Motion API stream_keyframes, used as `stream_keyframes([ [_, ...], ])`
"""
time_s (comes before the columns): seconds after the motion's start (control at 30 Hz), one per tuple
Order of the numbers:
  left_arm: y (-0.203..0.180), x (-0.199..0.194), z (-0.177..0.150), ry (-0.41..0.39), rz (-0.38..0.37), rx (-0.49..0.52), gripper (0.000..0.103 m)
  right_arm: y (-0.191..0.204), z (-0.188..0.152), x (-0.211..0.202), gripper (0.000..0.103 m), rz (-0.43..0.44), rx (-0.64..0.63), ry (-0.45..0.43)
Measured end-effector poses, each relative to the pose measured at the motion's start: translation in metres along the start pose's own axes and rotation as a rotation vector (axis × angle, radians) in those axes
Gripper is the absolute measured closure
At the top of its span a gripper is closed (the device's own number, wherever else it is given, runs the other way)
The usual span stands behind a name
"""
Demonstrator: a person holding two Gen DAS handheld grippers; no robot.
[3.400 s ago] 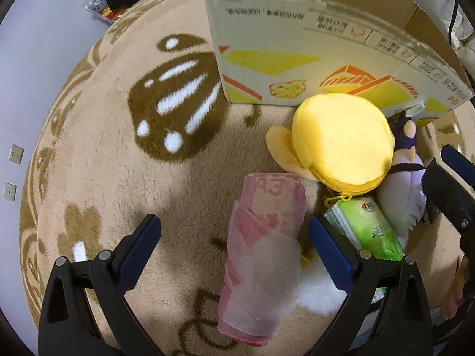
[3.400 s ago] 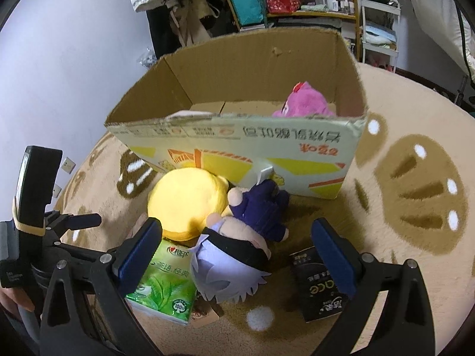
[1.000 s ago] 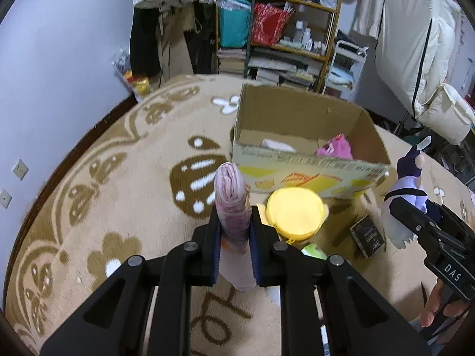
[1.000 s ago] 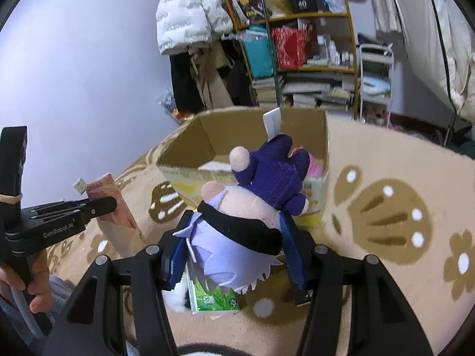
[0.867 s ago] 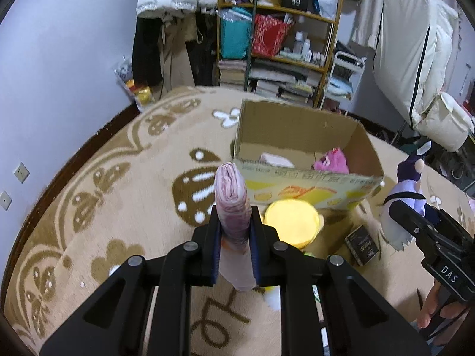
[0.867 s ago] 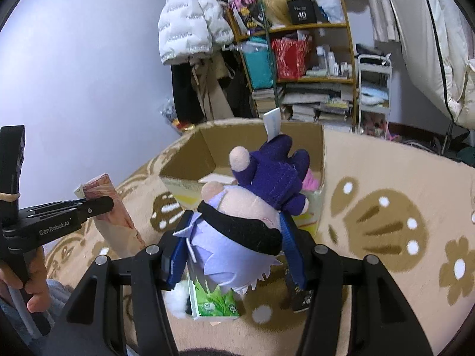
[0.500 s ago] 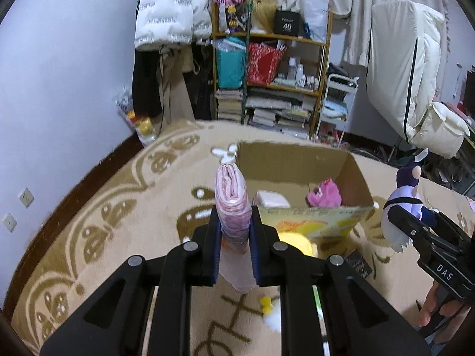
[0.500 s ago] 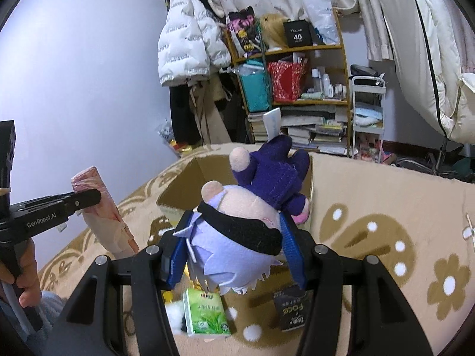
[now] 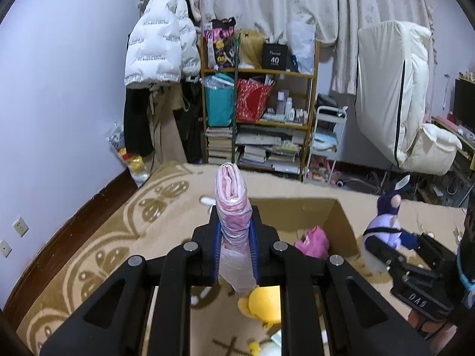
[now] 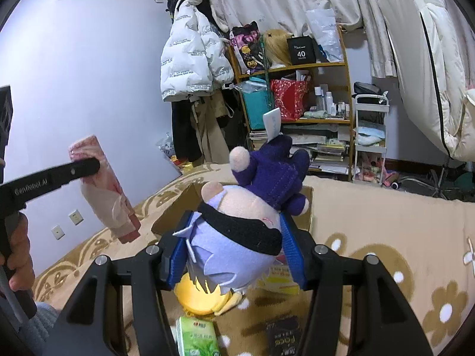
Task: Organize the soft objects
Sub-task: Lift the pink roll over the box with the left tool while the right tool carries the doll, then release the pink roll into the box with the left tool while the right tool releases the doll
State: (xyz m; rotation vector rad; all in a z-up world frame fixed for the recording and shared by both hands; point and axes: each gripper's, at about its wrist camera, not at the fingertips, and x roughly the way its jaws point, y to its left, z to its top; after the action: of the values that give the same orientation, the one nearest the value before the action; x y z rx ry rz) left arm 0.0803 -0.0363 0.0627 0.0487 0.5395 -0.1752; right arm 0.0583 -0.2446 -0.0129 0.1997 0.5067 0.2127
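My left gripper (image 9: pixel 236 247) is shut on a pink rolled cloth pack (image 9: pixel 233 207), held upright high above the rug; the pack also shows in the right wrist view (image 10: pixel 104 190). My right gripper (image 10: pixel 234 255) is shut on a purple and lilac plush doll (image 10: pixel 246 222), also lifted; the doll shows at the right of the left wrist view (image 9: pixel 386 222). An open cardboard box (image 9: pixel 341 222) lies on the rug below, with a pink plush (image 9: pixel 313 238) inside. A yellow round plush (image 9: pixel 265 302) lies in front of the box.
A green tissue pack (image 10: pixel 196 338) and a black packet (image 10: pixel 286 336) lie on the beige patterned rug (image 9: pixel 98 255). A cluttered shelf (image 9: pixel 258 118), a hanging white jacket (image 9: pixel 160 44) and a white rolling cart (image 9: pixel 326 136) stand behind the box.
Both grippers closed on their objects and lifted them off the rug. Over the last second they rose further and tilted up, so the box sits lower in view.
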Motion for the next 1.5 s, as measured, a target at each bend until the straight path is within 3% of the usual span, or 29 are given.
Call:
stream_keyframes([
  [0.23, -0.006, 0.011, 0.012, -0.052, -0.012, 0.011, 0.087, 0.0, 0.007, 0.022, 0.043, -0.009, -0.029, -0.005],
  [0.63, 0.002, 0.05, 0.011, -0.033, -0.021, -0.039, 0.087, -0.011, 0.007, 0.056, 0.043, -0.015, -0.029, 0.035],
  [1.5, 0.004, 0.119, -0.026, 0.136, -0.005, -0.049, 0.084, -0.035, -0.007, 0.104, 0.04, 0.059, 0.051, 0.119],
])
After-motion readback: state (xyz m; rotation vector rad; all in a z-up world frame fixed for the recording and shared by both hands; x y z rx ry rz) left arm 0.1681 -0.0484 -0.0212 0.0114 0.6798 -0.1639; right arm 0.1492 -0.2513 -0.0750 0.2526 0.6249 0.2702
